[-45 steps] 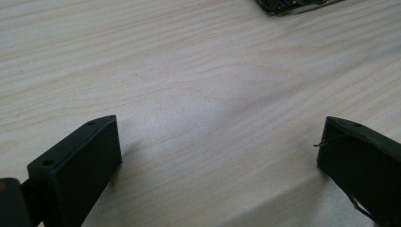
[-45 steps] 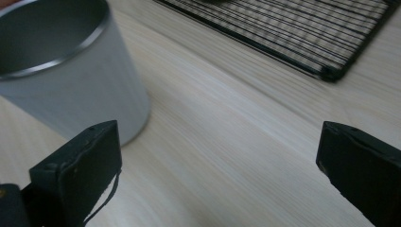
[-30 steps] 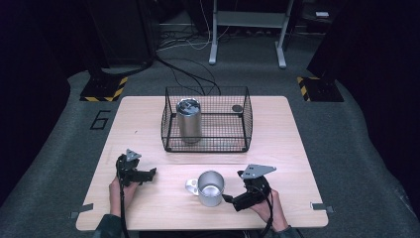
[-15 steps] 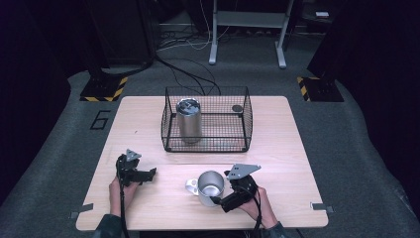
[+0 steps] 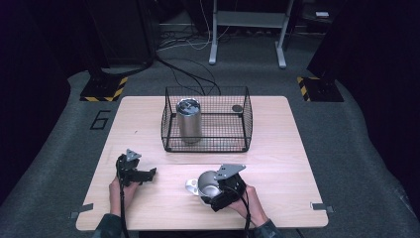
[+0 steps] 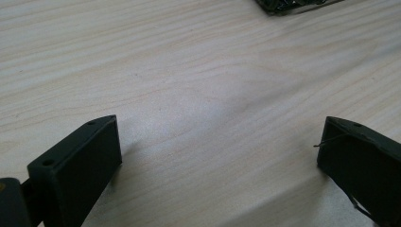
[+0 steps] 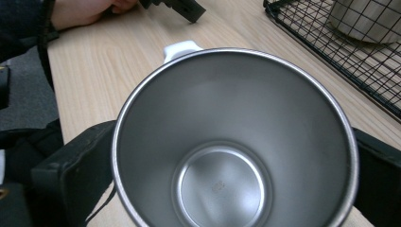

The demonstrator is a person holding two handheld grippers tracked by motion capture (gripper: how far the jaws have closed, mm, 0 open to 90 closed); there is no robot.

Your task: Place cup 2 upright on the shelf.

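Progress came from the right tool (image 5: 212,191) alone: a second earlier it had sat just right of the mug (image 5: 207,181), and by this moment it had swung in from that side so its jaws stood around the cup. In the right gripper view the steel mug (image 7: 231,142) sat between the two black jaws, one against each side of the wall, so the tool seemed to be grasping it, though how firmly could not be told. The mug had not shifted; it stood upright on the desk (image 5: 277,148), near the front edge, its white handle (image 7: 179,47) pointing left, well apart from the basket (image 5: 207,144). The left tool (image 5: 148,173) had stayed put, released, with bare wood between its jaws. A lift looked likely next, perhaps toward the basket, where a tumbler (image 5: 188,120) already stood.
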